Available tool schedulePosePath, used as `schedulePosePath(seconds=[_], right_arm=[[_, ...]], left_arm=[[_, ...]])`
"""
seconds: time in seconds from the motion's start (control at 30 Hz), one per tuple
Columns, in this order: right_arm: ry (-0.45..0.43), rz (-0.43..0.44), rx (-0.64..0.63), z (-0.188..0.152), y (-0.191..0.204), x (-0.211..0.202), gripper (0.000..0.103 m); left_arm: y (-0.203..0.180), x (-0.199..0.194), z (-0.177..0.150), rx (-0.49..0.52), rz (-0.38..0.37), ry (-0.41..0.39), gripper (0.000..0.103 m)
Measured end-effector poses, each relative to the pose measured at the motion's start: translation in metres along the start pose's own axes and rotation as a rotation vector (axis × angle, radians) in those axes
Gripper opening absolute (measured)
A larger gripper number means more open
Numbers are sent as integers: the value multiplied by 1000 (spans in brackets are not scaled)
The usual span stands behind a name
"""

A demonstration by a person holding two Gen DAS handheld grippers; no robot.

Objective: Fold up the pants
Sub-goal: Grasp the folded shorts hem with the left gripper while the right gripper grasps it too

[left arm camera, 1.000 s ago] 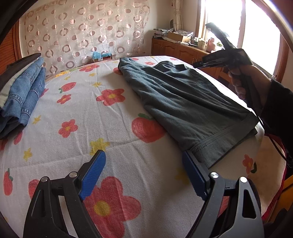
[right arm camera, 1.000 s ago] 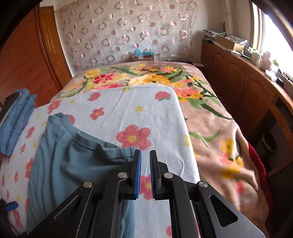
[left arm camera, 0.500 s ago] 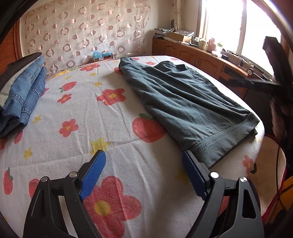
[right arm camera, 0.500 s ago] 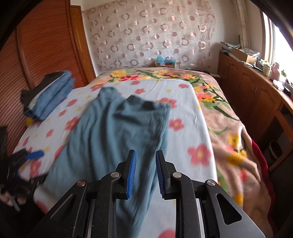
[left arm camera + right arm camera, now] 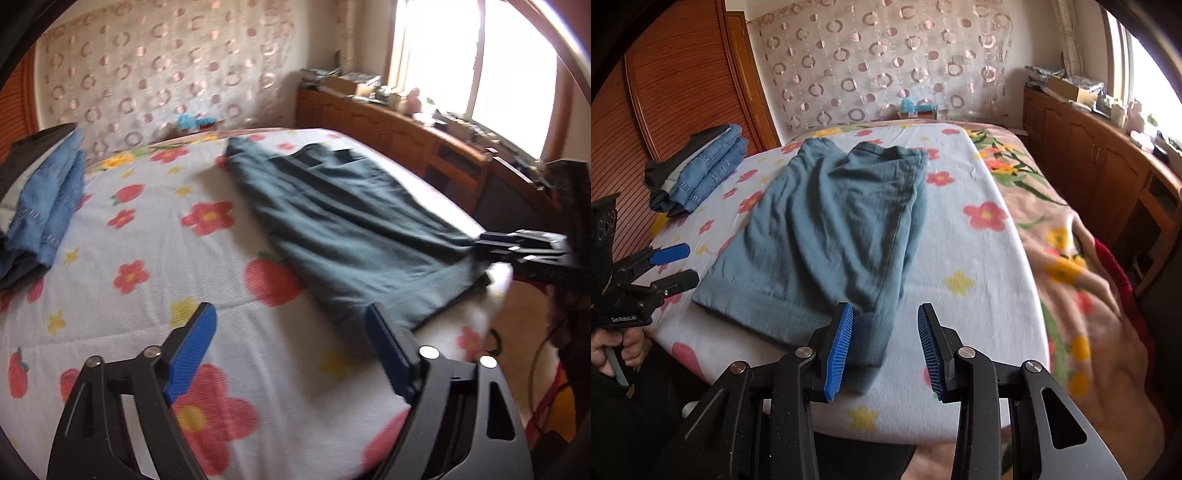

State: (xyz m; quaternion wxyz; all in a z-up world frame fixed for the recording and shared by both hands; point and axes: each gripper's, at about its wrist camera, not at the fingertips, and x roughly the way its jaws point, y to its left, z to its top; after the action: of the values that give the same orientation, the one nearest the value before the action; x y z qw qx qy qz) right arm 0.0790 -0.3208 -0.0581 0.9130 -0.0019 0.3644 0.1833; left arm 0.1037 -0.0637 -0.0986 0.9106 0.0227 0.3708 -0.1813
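Your left tongs (image 5: pixel 291 350) are spread wide with nothing between them, hovering over the bed (image 5: pixel 129 295) just short of the hem of the pants (image 5: pixel 351 229). In this view the pants lie flat and lengthwise, waistband at the far end, hem at the near edge of the bed; your right tongs (image 5: pixel 495 243) come in at the far corner of that hem. A stack of jeans (image 5: pixel 48 199) sits well off to the left of the pants.

From the right wrist, your right tongs (image 5: pixel 884 343) have just been opening; they stand part spread, the hem corner of the pants (image 5: pixel 831 229) lies between the pads, and neither pad presses it. Your left tongs (image 5: pixel 674 266) wait, also spread, just beside the other hem corner.

You look to be at the start of the lengthwise fold: taking both hem corners. Next, lower each pair onto its corner and close, catching every layer, then lift together and carry the hem toward the waistband.
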Motion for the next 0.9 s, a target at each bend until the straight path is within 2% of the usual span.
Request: schedulePosePath(seconds=[0.07,0.13,0.2,0.27,0.33,0.4,0.5,0.63,0.9], right_arm=[[5,17,8,3,3,2,38],[5,23,10,3,11,-1,38],[5,29,12,2,13,-3,37],[7,34,11,0,15,-3,30],[-2,21,2,-1,17,-4,17],[-8,33,3,0,16,-6,12],[-28,61,5,0,19,-15,10],[-17,73,11,-7,24,-15,10],[-7,60,54,-14,18,-15,10]], left_arm=[[-6,-1,1,8,-31,5,72],[-10,-2,0,14,-57,12,61],[-12,2,-2,13,-83,37,54],[-15,6,-4,13,-98,58,48],[-16,8,-6,11,-105,67,44],[-18,10,-7,9,-115,74,42],[-20,10,-6,12,-131,80,38],[-20,10,-5,20,-147,79,21],[-21,-6,-1,37,-157,54,17]])
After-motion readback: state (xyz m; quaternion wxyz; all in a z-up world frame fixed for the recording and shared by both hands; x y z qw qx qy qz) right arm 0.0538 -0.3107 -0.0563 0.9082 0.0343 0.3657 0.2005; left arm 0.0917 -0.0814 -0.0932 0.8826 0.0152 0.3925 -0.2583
